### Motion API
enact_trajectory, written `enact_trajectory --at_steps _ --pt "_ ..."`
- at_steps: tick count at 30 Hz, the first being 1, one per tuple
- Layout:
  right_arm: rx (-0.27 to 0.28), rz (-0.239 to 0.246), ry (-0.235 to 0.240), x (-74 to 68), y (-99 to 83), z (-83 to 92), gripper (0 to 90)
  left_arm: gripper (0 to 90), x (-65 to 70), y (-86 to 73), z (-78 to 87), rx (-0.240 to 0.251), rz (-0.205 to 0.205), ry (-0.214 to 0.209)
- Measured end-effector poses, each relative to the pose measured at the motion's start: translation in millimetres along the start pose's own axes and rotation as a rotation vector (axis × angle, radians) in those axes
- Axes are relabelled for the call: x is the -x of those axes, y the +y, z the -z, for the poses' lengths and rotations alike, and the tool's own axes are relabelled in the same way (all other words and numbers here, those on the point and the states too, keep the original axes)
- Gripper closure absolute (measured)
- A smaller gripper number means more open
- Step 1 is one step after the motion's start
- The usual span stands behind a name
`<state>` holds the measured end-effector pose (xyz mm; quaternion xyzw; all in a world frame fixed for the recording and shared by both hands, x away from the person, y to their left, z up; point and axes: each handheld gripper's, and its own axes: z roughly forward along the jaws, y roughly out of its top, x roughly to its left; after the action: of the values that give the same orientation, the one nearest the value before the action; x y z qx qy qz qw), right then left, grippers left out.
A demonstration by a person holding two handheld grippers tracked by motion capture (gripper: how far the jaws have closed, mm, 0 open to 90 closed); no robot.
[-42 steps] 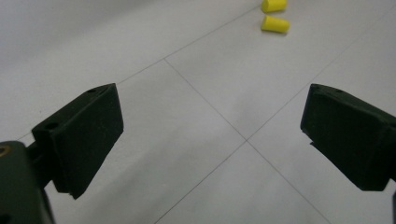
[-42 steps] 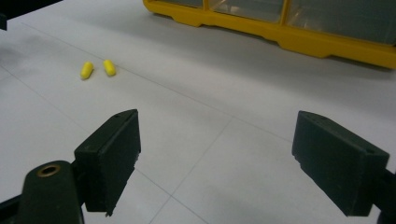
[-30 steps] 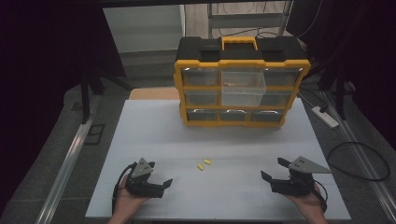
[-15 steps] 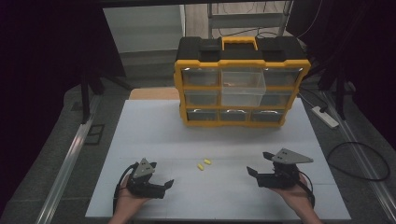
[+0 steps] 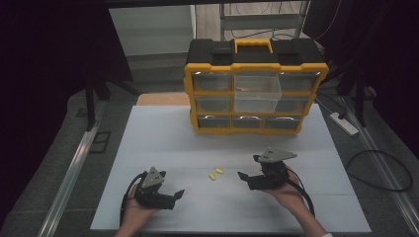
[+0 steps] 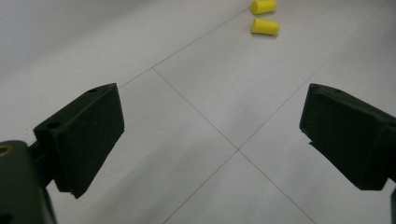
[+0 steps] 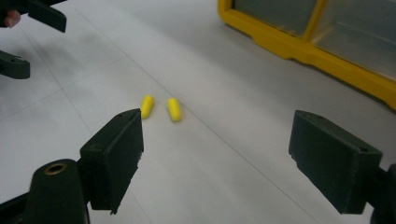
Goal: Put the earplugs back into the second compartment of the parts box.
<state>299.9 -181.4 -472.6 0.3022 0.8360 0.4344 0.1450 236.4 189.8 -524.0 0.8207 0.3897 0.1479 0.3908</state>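
Since the earlier frames your right gripper (image 5: 252, 174) has slid in from the table's right side toward the middle, and it now sits just to the right of the two small yellow foam earplugs (image 5: 215, 174), while your left gripper (image 5: 174, 196) has barely shifted from its spot near the front edge.

Both tools are spread wide and hold nothing. In the right gripper view the two earplugs (image 7: 161, 108) lie side by side, near each other but not touching, ahead of the left jaw rather than centred in the gap, so you likely need to swing the tool a little further before you close. The jaws stand low and nearly level with the white table top (image 5: 163, 143), which suits a pinch on something this small and soft.

In the left gripper view the same earplugs (image 6: 265, 17) lie far ahead at the upper edge, well apart from the jaws; that hand seems to be waiting.

Behind, the yellow-and-black plastic organiser case (image 5: 256, 86) stands upright with one clear drawer (image 5: 257, 92) pulled out in its top middle, probably ready to receive the earplugs.
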Motion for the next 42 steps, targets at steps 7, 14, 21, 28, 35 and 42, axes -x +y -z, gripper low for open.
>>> enact_trajectory --at_steps 7,14,21,28,35,42 --pt "-0.052 0.045 0.054 -8.0 8.2 -25.9 18.1 6.8 -1.9 0.2 0.8 0.007 0.003 0.002" --pt "-0.098 0.074 0.063 -11.5 15.8 -49.6 18.7 6.8 -1.1 0.3 -0.7 0.002 -0.007 -0.002" --pt "-0.148 0.097 0.056 -13.5 20.9 -77.2 21.7 6.9 -1.3 0.3 -2.1 -0.006 -0.01 -0.004" --pt "-0.192 0.129 0.046 -18.6 22.0 -96.8 29.5 7.2 -1.8 -0.1 -3.1 -0.013 -0.028 0.004" --pt "-0.246 0.113 0.067 -13.4 16.6 -108.6 42.3 7.3 -1.0 -0.3 -3.7 -0.015 -0.037 0.007" --pt "-0.26 0.146 0.088 -14.0 14.6 -111.1 58.0 7.4 -1.2 -0.3 -4.7 -0.021 -0.048 0.006"
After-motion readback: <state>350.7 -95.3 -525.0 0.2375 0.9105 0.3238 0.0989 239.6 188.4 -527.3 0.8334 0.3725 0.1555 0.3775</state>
